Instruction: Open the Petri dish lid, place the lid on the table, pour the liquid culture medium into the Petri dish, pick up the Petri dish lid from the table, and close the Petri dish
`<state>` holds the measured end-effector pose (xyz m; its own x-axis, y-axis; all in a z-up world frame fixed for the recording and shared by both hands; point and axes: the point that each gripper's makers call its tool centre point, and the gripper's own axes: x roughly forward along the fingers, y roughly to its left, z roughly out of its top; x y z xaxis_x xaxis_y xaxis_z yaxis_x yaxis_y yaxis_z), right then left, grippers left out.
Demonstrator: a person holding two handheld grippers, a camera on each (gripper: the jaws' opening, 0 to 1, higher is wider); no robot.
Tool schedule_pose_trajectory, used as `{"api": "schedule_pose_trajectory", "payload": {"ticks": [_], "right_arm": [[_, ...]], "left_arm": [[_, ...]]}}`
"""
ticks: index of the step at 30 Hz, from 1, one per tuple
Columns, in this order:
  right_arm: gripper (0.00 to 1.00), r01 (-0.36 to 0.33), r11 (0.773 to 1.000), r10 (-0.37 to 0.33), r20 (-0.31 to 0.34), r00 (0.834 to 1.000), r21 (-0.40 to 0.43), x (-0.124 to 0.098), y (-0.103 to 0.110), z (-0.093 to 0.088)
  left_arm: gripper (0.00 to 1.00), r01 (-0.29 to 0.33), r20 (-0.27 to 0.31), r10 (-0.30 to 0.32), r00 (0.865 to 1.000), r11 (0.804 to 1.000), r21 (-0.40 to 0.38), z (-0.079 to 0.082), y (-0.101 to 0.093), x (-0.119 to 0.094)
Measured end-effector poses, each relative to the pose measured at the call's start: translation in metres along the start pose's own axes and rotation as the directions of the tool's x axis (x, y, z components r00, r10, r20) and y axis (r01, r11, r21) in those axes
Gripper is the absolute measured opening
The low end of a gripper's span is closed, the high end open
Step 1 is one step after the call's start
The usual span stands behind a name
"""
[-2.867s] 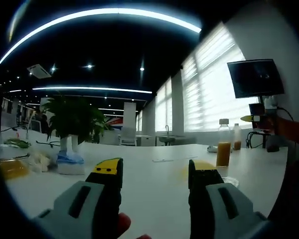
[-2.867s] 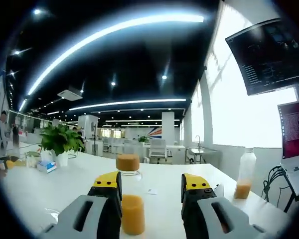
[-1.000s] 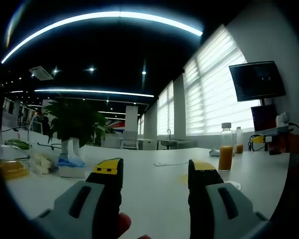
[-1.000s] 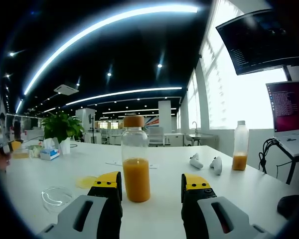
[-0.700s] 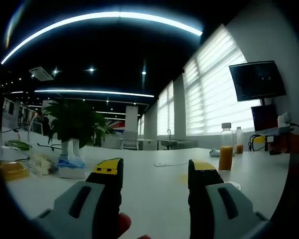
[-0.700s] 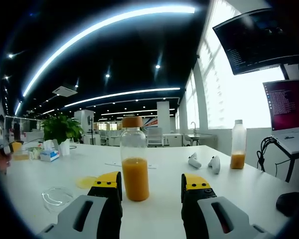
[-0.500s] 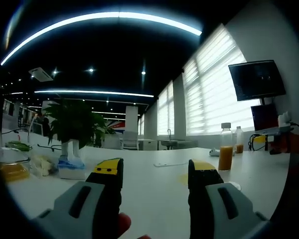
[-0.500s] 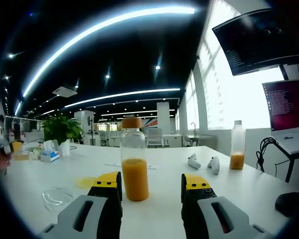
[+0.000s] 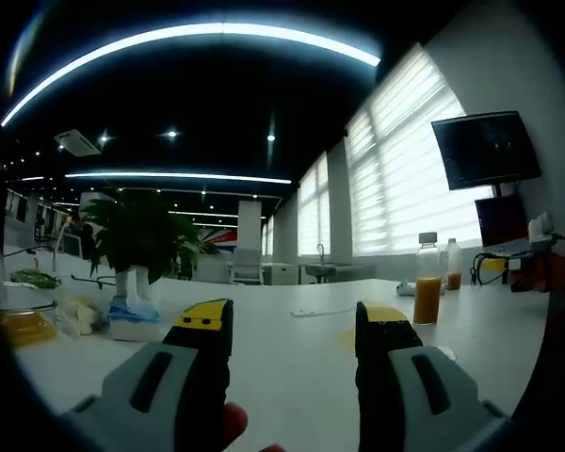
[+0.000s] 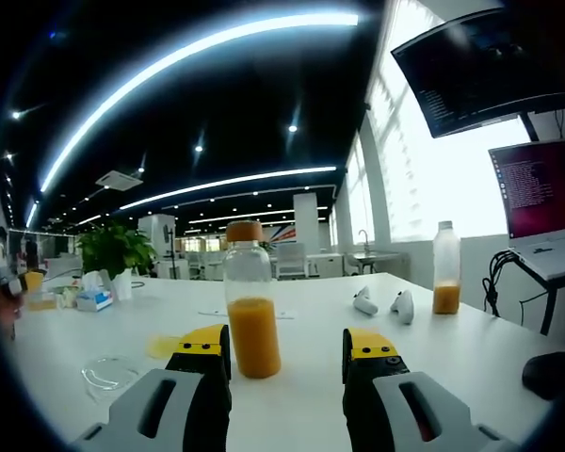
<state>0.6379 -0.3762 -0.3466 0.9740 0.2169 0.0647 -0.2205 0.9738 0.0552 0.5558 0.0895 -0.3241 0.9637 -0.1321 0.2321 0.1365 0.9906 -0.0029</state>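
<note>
The clear Petri dish lid lies flat on the white surface, low and to the left of the right tool, beside the filled Petri dish. The upright bottle stands just ahead. Both the right tool and the left tool are released, level, grasping nothing.

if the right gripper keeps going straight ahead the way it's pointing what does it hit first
Most likely the clear glass bottle of orange liquid with a brown cap, standing upright on the white table just ahead of the open right gripper, slightly toward its left jaw. Depth is hard to judge.
</note>
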Motion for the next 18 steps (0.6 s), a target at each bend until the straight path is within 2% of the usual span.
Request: {"api": "schedule_pose_trajectory", "payload": {"ticks": [10,15,17,18], "right_arm": [[0.42,0.005,1.0,-0.005,-0.012,1.0,0.01,-0.002,-0.003,-0.005],[0.42,-0.046,0.999,0.046,-0.02,0.999,-0.006,0.003,0.01,-0.005],[0.42,-0.076,0.997,0.076,-0.018,0.997,-0.009,0.005,0.015,0.0],[0.42,-0.116,0.993,0.116,-0.025,0.993,-0.015,0.007,0.023,0.002]], "left_arm": [[0.44,-0.004,-0.011,0.004,1.0,1.0,-0.009,-0.007,-0.001,0.0],[0.44,0.008,-0.013,-0.008,1.0,1.0,0.002,-0.007,0.0,0.002],[0.44,0.039,-0.021,-0.039,0.999,0.999,0.004,-0.006,-0.002,0.003],[0.44,0.074,-0.025,-0.074,0.997,0.997,-0.004,-0.005,-0.007,0.003]]}}
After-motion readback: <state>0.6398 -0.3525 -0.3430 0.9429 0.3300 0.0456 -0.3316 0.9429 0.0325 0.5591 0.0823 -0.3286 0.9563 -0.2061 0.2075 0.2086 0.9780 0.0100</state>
